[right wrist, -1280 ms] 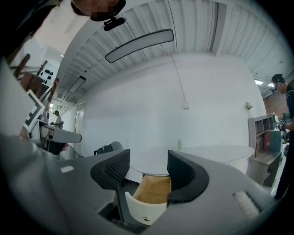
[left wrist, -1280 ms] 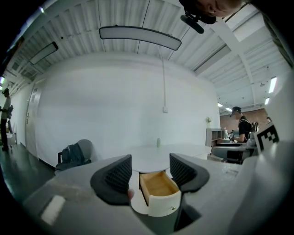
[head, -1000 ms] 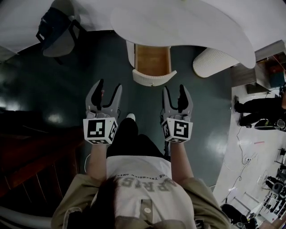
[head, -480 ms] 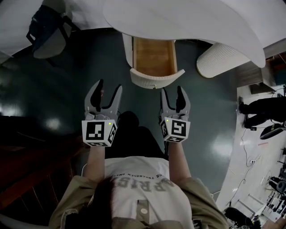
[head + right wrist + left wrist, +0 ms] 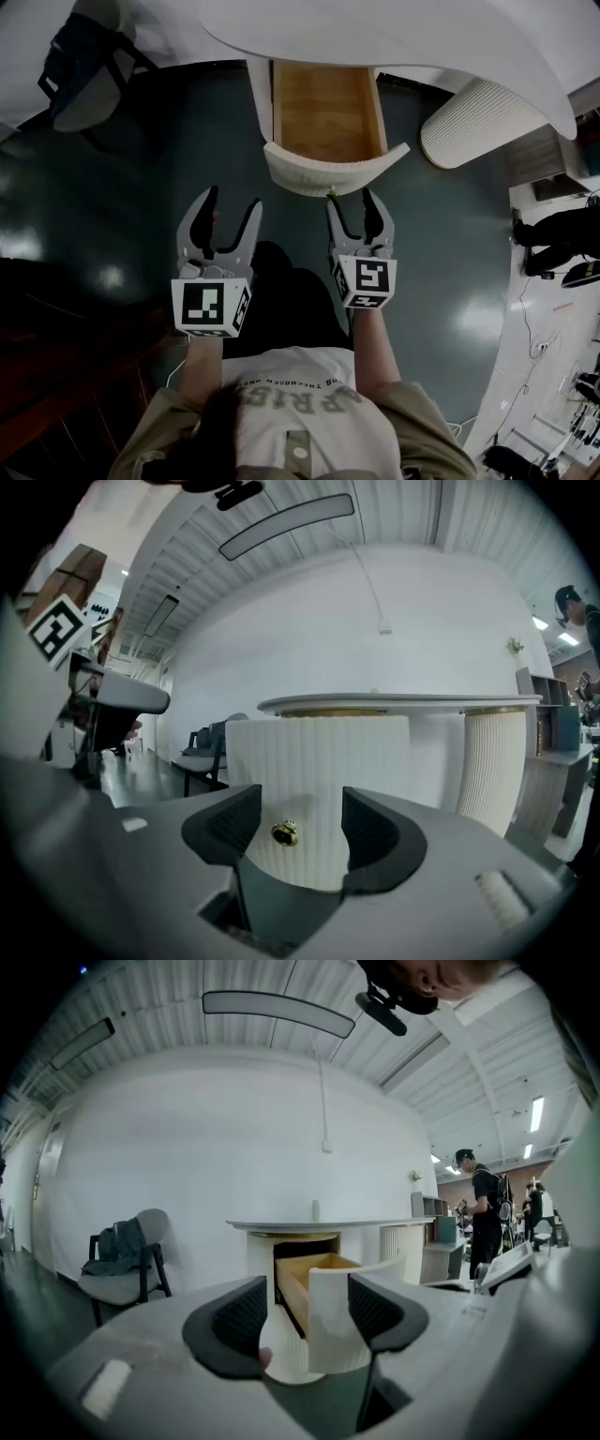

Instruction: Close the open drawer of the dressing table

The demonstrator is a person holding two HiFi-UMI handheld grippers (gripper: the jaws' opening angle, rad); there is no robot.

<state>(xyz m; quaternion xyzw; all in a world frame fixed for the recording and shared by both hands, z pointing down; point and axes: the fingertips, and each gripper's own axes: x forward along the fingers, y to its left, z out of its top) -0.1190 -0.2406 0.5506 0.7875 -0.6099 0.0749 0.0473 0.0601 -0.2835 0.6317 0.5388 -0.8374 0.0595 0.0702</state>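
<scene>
At the far left a chair (image 5: 89, 70) with a dark bundle on it is standing on the dark floor (image 5: 141, 187), well apart from the work. You are holding the left gripper (image 5: 232, 202) low over that floor; its claws are standing apart with nothing between them, and it is pointing towards the left corner of the drawer's front.

In the middle the drawer (image 5: 328, 103) is jutting well out from under the front edge of the dressing table (image 5: 403, 37); its wooden inside is lying bare, and its curved, ribbed white front is facing you.

You are holding the right gripper (image 5: 352, 199) just short of that front. Its claws have just been opening and are now standing wide; they are framing the small gold knob (image 5: 284, 832) without touching it, and nothing is clamped.

Further right a ribbed white pedestal (image 5: 478, 122) is standing under the table's right end; at the far right edge a person (image 5: 558, 239) is standing.

As a judgement, none of the closing is done yet. What is left is bringing a gripper against the front and pushing the drawer in until it is sitting flush.
</scene>
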